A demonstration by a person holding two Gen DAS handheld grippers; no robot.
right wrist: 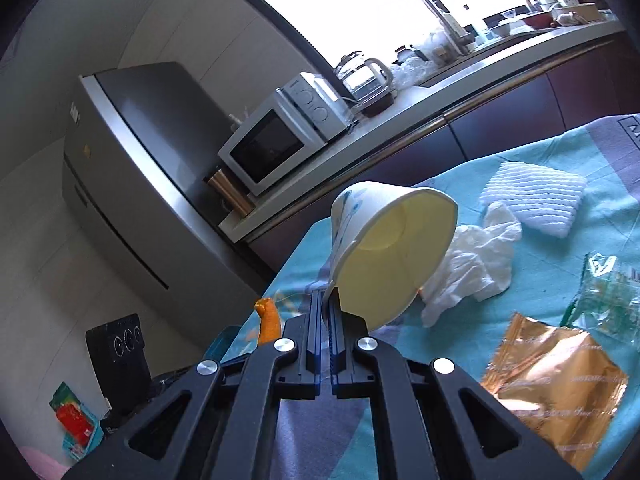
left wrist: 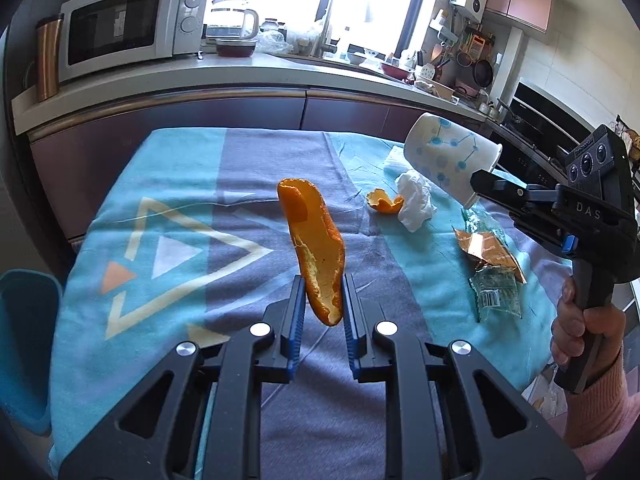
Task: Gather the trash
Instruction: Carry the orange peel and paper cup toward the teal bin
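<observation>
My left gripper (left wrist: pixel 323 300) is shut on a long piece of orange peel (left wrist: pixel 314 248) and holds it upright above the table. The peel also shows in the right wrist view (right wrist: pixel 267 320). My right gripper (right wrist: pixel 327 300) is shut on the rim of a white paper cup (right wrist: pixel 384 248) with blue dots, lifted and tipped above the table; the cup also shows at the right of the left wrist view (left wrist: pixel 448 156). On the cloth lie a small orange peel (left wrist: pixel 384 202), a crumpled tissue (left wrist: pixel 416 200), a gold wrapper (right wrist: pixel 556 384) and a clear green wrapper (right wrist: pixel 608 296).
The table wears a teal and grey cloth (left wrist: pixel 160 184). A white folded cloth (right wrist: pixel 536 196) lies at its far side. A blue bin (left wrist: pixel 24 344) stands at the table's left. A counter with a microwave (left wrist: pixel 128 24) and kettle (left wrist: pixel 232 20) runs behind.
</observation>
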